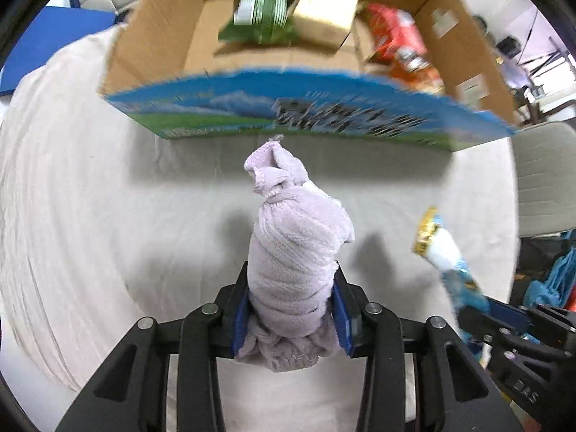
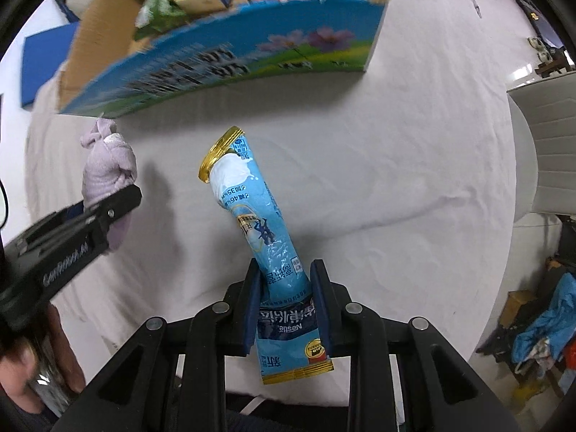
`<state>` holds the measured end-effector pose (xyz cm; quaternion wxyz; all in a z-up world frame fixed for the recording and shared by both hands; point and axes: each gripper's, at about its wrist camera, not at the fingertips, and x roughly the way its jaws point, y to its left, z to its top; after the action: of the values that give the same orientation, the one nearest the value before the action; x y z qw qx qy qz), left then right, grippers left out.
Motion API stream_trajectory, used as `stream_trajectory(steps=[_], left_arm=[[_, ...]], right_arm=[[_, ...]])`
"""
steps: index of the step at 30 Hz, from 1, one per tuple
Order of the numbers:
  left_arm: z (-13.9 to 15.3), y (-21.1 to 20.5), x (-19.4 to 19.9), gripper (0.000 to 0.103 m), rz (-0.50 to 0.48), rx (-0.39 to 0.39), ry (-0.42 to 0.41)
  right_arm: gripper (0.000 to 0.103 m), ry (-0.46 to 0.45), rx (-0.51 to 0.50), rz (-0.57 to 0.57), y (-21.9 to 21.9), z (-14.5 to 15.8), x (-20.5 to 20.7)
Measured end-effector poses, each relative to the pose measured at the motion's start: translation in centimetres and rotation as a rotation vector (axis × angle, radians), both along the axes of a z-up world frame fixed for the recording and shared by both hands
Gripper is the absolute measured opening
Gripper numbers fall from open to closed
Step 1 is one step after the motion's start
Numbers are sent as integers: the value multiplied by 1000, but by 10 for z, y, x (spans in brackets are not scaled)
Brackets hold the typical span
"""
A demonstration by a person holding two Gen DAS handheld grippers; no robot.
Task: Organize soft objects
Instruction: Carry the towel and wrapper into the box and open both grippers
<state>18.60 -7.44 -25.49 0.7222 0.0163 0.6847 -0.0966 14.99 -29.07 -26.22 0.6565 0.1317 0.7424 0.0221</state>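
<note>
Towel: a lilac rolled towel (image 1: 295,252) sits in the centre of the left wrist view, its knotted end pointing toward the top of the frame; in the right wrist view it shows at the left edge.
Left gripper (image 1: 291,309): its blue-padded fingers (image 1: 240,318) pinch the lower part of the towel from both sides, in the lower middle of the frame.
Pouch: a light blue drink-mix pouch (image 2: 259,223) with gold sealed ends stands tilted in the centre of the right wrist view, top end leaning to the upper left; in the left wrist view it appears at the right edge.
Right gripper (image 2: 288,306): its fingers (image 2: 252,309) clamp the lower part of the pouch, whose bottom end hangs below the pads.
Box: an open cardboard box (image 1: 288,108) with a blue and green printed front wall fills the top of both views, blurred; the towel's tip lies just below that wall in the left wrist view.
Box contents: a green striped packet (image 1: 262,10), a tan carton (image 1: 327,10) and red snack bags (image 1: 399,39) lie inside.
Worktop: a white wrinkled cloth (image 2: 378,162) covers the surface under the box and both held items.
Background: a blue mat (image 2: 43,61) at the upper left, a pale chair (image 2: 540,115) at the right edge.
</note>
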Motion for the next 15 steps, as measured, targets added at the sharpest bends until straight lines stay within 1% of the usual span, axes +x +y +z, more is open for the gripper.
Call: stream_trajectory(steps=[7, 10, 15], left_arm=[[67, 5, -15, 36, -1, -51, -132], [94, 2, -10, 36, 3, -75, -180], [124, 8, 4, 36, 13, -115, -244]], right_arm=[[28, -111, 48, -10, -5, 64, 4], [28, -163, 67, -20, -2, 91, 8], [28, -239, 95, -31, 4, 132, 20]])
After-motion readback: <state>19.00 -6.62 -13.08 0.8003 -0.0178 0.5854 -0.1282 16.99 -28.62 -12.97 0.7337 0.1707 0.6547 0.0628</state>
